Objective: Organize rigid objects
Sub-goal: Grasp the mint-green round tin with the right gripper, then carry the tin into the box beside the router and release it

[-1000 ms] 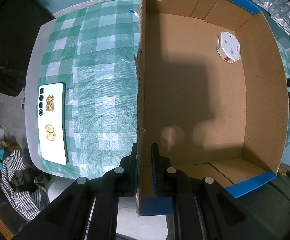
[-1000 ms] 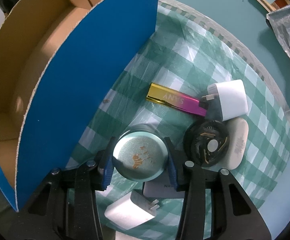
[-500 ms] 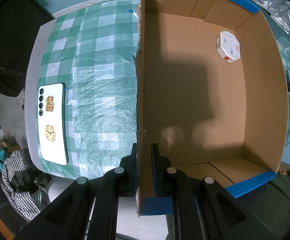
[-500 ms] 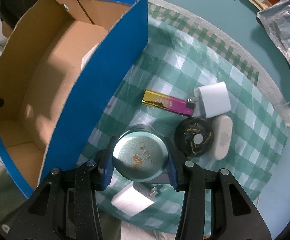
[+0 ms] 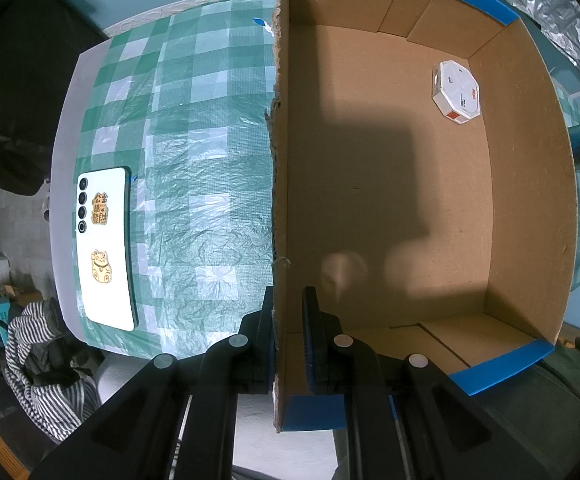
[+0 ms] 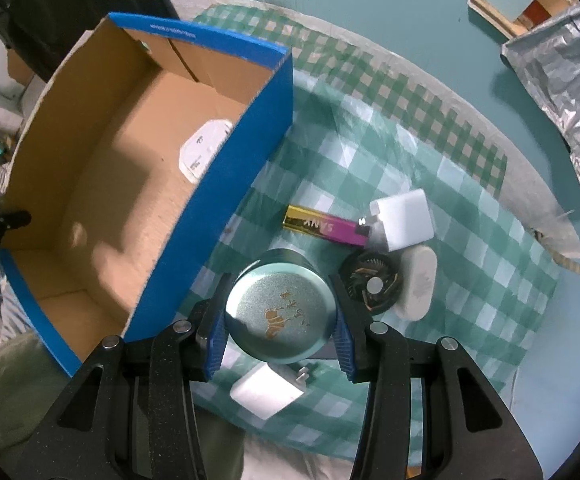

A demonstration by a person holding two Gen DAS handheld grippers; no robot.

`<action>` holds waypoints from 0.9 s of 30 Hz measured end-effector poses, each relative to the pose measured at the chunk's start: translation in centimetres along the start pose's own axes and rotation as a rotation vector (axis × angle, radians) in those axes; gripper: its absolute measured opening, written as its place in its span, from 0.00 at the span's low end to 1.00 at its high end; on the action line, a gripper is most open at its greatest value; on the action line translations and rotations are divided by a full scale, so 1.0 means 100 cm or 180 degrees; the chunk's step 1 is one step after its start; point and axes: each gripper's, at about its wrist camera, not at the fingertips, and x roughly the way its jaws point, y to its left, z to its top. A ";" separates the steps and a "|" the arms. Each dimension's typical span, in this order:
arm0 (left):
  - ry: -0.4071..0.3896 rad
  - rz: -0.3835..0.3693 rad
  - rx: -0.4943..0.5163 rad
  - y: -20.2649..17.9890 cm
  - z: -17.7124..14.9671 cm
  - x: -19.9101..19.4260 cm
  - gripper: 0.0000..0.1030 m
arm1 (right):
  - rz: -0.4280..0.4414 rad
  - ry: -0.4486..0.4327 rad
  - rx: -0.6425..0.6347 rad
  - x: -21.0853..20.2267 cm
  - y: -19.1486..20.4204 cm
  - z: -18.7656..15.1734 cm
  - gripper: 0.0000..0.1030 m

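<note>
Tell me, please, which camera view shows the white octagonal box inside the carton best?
The left wrist view: the white octagonal box lies fully visible on the carton floor near the far right corner, with its top print and red mark showing. In the right wrist view, the carton's blue wall hides part of it.

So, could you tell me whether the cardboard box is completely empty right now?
No, a white octagonal item already lies on the floor of the cardboard box, near its far right corner in the left wrist view.
</note>
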 end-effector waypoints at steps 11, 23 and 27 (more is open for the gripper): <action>-0.0001 -0.0001 0.0010 -0.001 -0.001 -0.001 0.10 | -0.0033 -0.0135 -0.0106 -0.029 0.008 0.018 0.43; -0.0001 -0.0004 0.0010 0.000 -0.001 -0.001 0.10 | 0.0003 -0.0264 -0.0306 -0.046 0.034 0.044 0.43; 0.0003 0.0001 0.0012 0.000 0.000 -0.001 0.10 | 0.0016 -0.0295 -0.0385 -0.047 0.046 0.056 0.43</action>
